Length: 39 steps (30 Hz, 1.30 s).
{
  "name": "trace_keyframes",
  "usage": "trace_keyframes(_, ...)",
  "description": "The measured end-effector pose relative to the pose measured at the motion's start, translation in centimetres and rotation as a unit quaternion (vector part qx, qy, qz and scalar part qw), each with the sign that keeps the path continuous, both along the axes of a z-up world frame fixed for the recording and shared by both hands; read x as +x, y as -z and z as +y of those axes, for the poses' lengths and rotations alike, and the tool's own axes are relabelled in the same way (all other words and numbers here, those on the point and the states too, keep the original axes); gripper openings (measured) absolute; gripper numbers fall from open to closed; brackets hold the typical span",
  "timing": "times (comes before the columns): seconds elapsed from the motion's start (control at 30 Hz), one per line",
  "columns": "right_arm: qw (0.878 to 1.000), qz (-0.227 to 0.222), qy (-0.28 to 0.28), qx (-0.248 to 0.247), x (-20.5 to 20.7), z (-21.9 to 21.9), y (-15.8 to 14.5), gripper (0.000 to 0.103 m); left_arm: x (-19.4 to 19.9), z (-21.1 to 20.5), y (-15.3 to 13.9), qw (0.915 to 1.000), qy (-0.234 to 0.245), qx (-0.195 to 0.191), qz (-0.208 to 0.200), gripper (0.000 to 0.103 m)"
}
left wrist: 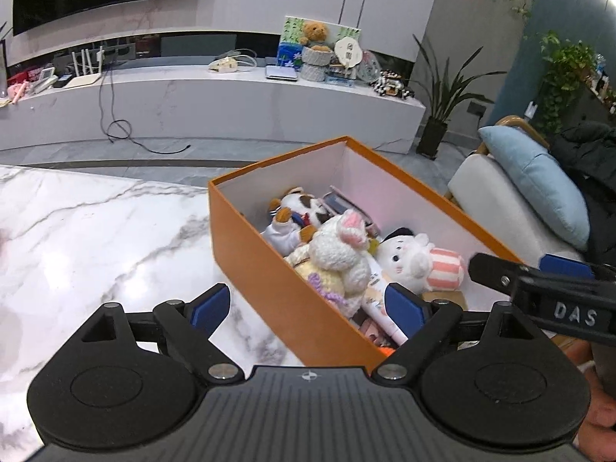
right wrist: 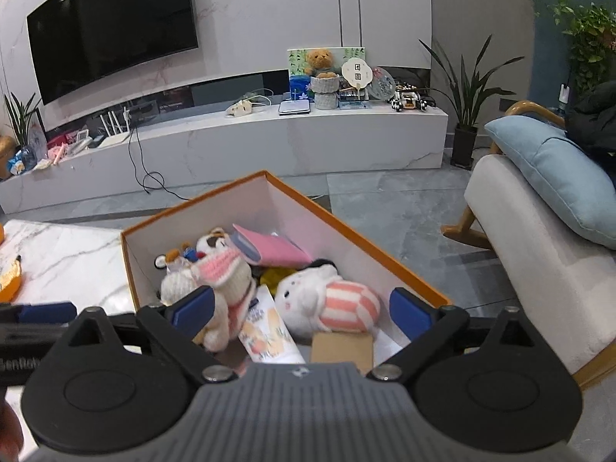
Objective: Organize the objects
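Note:
An orange box (left wrist: pixel 269 269) with a white inside stands on the marble table (left wrist: pixel 96 231) and holds several plush toys: a crocheted white-and-pink animal (left wrist: pixel 338 250), a white doll with a striped pink hat (left wrist: pixel 419 261), a calico cat (left wrist: pixel 296 204), plus a pink pouch (right wrist: pixel 269 248) and a tube (right wrist: pixel 265 327). My left gripper (left wrist: pixel 308 308) is open and empty above the box's near left wall. My right gripper (right wrist: pixel 302 312) is open and empty over the box (right wrist: pixel 385 254), above the toys. It also enters the left wrist view (left wrist: pixel 539 281) from the right.
A white armchair (right wrist: pixel 539 238) with a blue cushion (right wrist: pixel 558 169) stands right of the table. A low TV bench (right wrist: pixel 269 142) with clutter runs along the far wall. An orange-yellow object (right wrist: pixel 9 277) lies at the table's left edge.

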State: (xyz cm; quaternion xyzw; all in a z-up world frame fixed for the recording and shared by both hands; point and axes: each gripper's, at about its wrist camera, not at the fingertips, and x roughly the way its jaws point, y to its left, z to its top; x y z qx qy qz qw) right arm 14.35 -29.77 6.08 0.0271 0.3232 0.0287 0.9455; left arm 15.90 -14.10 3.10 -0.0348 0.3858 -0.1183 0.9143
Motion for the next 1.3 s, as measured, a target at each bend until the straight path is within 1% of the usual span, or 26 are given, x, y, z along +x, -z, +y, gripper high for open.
trace_keyframes(0.1, 1.000, 0.008, 0.004, -0.014, -0.1, -0.1, 0.6, 0.099, -0.1, 0.1, 0.1, 0.9998, -0.012, 0.014, 0.004, 0.103)
trace_keyframes(0.2, 0.999, 0.022, 0.002, -0.022, 0.2, 0.2, 1.1, 0.099, 0.0, 0.2, 0.2, 0.9997, -0.013, 0.020, 0.009, 0.103)
trace_keyframes(0.3, 0.999, 0.028, -0.008, -0.016, 0.3, 0.4, 1.3, 0.099, -0.1, 0.3, 0.1, 0.9998, -0.013, 0.017, 0.007, 0.103)
trace_keyframes(0.63, 0.999, 0.041, -0.006, -0.019, 0.5, 0.7, 1.6, 0.099, -0.1, 0.2, 0.1, 0.9999, -0.002, 0.010, 0.013, 0.103)
trace_keyframes(1.3, 0.999, 0.047, -0.003, -0.027, 0.4, 0.8, 1.8, 0.099, -0.4, 0.1, 0.3, 0.9998, -0.004, 0.010, 0.016, 0.103)
